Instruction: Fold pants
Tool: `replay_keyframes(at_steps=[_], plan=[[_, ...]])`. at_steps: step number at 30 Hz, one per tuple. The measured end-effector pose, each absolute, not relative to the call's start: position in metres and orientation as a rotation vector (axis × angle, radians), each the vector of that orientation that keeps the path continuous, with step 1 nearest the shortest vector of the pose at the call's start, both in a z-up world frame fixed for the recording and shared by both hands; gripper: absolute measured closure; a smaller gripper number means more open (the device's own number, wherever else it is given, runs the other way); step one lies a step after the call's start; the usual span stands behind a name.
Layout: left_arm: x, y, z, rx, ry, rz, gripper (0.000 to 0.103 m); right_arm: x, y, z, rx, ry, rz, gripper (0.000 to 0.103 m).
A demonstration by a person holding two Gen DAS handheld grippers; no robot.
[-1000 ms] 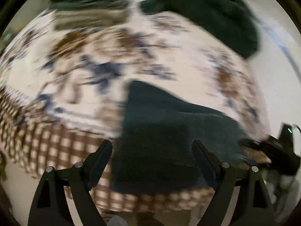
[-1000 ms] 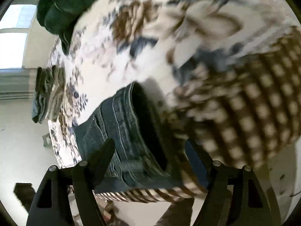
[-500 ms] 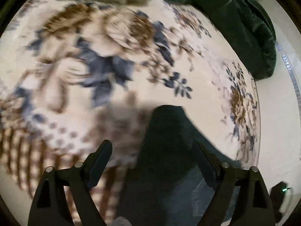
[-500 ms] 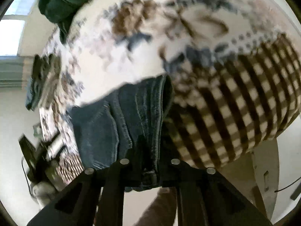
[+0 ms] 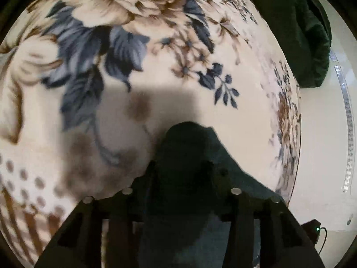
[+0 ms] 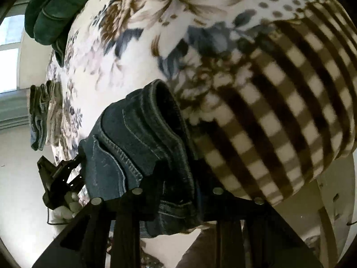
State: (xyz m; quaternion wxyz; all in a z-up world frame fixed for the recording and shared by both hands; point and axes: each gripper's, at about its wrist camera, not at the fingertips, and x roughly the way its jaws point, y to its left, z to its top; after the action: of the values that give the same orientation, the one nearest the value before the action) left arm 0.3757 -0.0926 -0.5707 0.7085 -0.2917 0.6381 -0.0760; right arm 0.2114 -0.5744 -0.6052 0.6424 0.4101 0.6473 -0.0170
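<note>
Denim is bunching thick at the waistband, so I am risking a slip: my right gripper (image 6: 176, 192) is clamping the jeans (image 6: 138, 138) at 6 o'clock, jaws closed on stiff stitched seams. My left gripper (image 5: 180, 178) is pinching the dark hem likewise, over the plush floral blanket (image 5: 156, 67), which may drag.

Jeans (image 6: 138, 138) on the blanket (image 5: 200, 51), clothes stack (image 6: 44, 116) behind.

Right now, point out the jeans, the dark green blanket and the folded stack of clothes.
jeans (image 6: 133, 138): right wrist view, on the stitched waistband.
dark green blanket (image 6: 55, 6): right wrist view, on its bunched folds.
folded stack of clothes (image 6: 42, 114): right wrist view, on its layered edges.
</note>
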Motion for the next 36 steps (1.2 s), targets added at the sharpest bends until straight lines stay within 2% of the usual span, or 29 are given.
replay_keyframes(at_steps=[1,2,3,4,14,17,20,22,27,29,31,34,35,36], plan=[[0.372,-0.089,-0.564,-0.665,1.403,-0.175,0.041,0.209,-0.576,-0.602,0.953,1.476,-0.021,0.028],[0.365,-0.084,-0.556,-0.691,1.377,-0.191,0.023,0.205,-0.579,-0.597,0.982,1.445,-0.005,0.018],[0.359,-0.08,-0.551,-0.709,1.358,-0.201,0.017,0.197,-0.583,-0.594,1.015,1.409,0.01,0.006],[0.353,-0.078,-0.547,-0.735,1.34,-0.223,0.015,0.19,-0.586,-0.592,1.045,1.387,0.026,0.004],[0.321,-0.101,-0.583,-0.717,1.442,-0.285,0.015,0.18,-0.559,-0.665,1.215,1.452,0.137,0.002],[0.322,-0.105,-0.584,-0.698,1.444,-0.292,0.015,0.191,-0.55,-0.664,1.199,1.424,0.16,0.002],[0.323,-0.104,-0.585,-0.702,1.452,-0.293,0.015,0.199,-0.544,-0.637,1.191,1.322,0.235,0.004],[0.324,-0.104,-0.587,-0.701,1.454,-0.295,0.015,0.204,-0.539,-0.628,1.139,1.334,0.245,0.004],[0.324,-0.106,-0.587,-0.688,1.456,-0.292,0.015,0.217,-0.535,-0.663,1.13,1.418,0.19,0.008],[0.324,-0.105,-0.588,-0.693,1.456,-0.29,0.015,0.218,-0.538,-0.663,1.143,1.399,0.181,0.012],[0.325,-0.108,-0.589,-0.688,1.453,-0.285,0.015,0.218,-0.537,-0.658,1.103,1.391,0.177,0.026],[0.325,-0.116,-0.587,-0.644,1.443,-0.301,0.016,0.212,-0.535,-0.654,1.085,1.38,0.166,0.032],[0.324,-0.12,-0.585,-0.628,1.431,-0.323,0.029,0.212,-0.532,-0.654,1.08,1.375,0.16,0.033],[0.323,-0.123,-0.583,-0.609,1.422,-0.328,0.034,0.212,-0.53,-0.653,1.077,1.373,0.156,0.036]])
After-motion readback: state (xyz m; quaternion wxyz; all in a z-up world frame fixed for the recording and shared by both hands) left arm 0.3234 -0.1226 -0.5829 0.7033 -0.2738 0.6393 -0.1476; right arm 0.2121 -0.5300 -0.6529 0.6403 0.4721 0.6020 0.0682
